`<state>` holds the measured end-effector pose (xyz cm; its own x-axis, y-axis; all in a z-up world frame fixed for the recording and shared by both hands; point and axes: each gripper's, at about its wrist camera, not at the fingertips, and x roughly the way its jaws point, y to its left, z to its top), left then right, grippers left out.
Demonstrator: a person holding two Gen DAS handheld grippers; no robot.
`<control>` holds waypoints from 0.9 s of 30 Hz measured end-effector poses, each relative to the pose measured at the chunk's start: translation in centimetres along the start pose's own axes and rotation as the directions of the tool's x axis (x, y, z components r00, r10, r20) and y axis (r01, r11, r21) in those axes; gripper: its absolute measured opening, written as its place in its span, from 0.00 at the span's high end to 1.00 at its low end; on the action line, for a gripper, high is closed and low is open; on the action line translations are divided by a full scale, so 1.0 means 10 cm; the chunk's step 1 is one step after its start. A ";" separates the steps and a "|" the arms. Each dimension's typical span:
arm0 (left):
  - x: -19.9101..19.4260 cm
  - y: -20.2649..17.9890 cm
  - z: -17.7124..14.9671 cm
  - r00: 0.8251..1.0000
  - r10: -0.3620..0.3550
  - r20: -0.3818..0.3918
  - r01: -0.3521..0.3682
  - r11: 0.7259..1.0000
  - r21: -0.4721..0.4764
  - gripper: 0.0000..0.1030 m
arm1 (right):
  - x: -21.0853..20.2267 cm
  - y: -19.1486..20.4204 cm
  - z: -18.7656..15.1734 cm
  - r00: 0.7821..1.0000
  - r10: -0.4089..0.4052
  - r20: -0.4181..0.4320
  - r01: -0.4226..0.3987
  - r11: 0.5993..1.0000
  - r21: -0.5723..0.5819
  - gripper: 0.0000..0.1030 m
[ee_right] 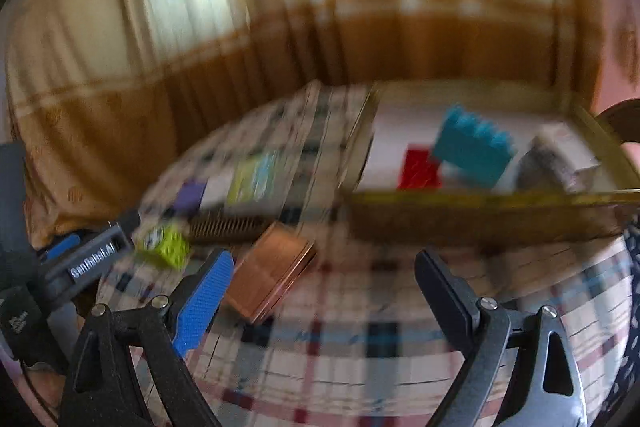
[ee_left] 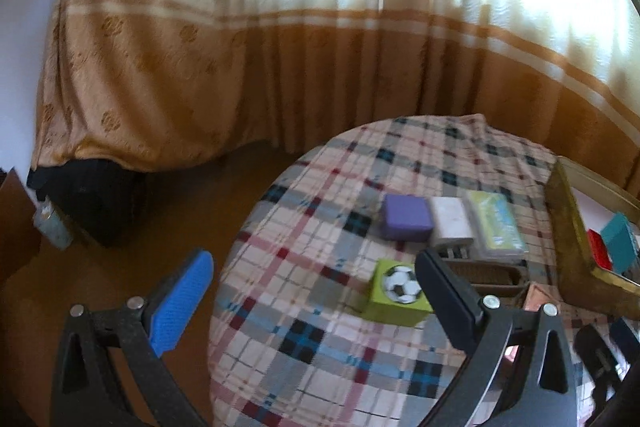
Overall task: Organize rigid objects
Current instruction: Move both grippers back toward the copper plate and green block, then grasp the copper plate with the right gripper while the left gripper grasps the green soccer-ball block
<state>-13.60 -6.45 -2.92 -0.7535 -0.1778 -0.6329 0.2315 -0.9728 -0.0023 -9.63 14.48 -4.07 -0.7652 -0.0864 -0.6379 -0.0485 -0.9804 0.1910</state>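
Two grippers hang over a round table covered in a plaid cloth, and both have their fingers spread wide with nothing between them. In the left wrist view the left gripper fills the lower part of the frame, its blue pad at lower left over the floor and its black finger at lower right just beside a green cube with a football print. Above the cube, right of centre, three flat things lie in a row touching each other: a purple block, a white block and a pale green packet. Below them a brown comb shows partly behind the black finger. In the blurred right wrist view the right gripper sits low in the frame above bare cloth, with a copper-coloured flat box just right of its blue pad. At upper right a golden tray holds a red brick, a teal brick and a grey-white thing too smeared to name
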 end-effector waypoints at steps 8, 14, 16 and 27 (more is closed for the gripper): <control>0.21 0.23 -0.02 0.994 0.027 -0.102 -0.034 0.997 -0.065 0.02 | 0.26 0.26 -0.02 0.995 0.045 -0.090 -0.046 0.999 -0.012 0.09; 0.21 0.31 -0.07 0.994 0.075 -0.074 -0.079 0.996 -0.049 0.02 | 0.50 0.49 -0.02 0.986 -0.011 -0.163 0.002 0.998 -0.056 0.09; 0.21 0.31 -0.06 0.996 0.057 -0.071 -0.061 0.997 -0.049 0.02 | 0.58 0.55 -0.02 0.979 -0.032 -0.203 0.015 0.996 -0.084 0.14; 0.19 0.33 -0.07 0.998 -0.019 -0.066 0.017 0.999 -0.039 0.02 | 0.54 0.57 -0.05 0.965 0.022 -0.261 -0.101 0.951 -0.294 0.38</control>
<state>-13.86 -9.90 -4.69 -0.7158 -0.1490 -0.6822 0.2427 -0.9692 -0.0429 -13.72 8.35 -6.87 -0.5724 -0.1513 -0.8059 0.2199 -0.9752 0.0269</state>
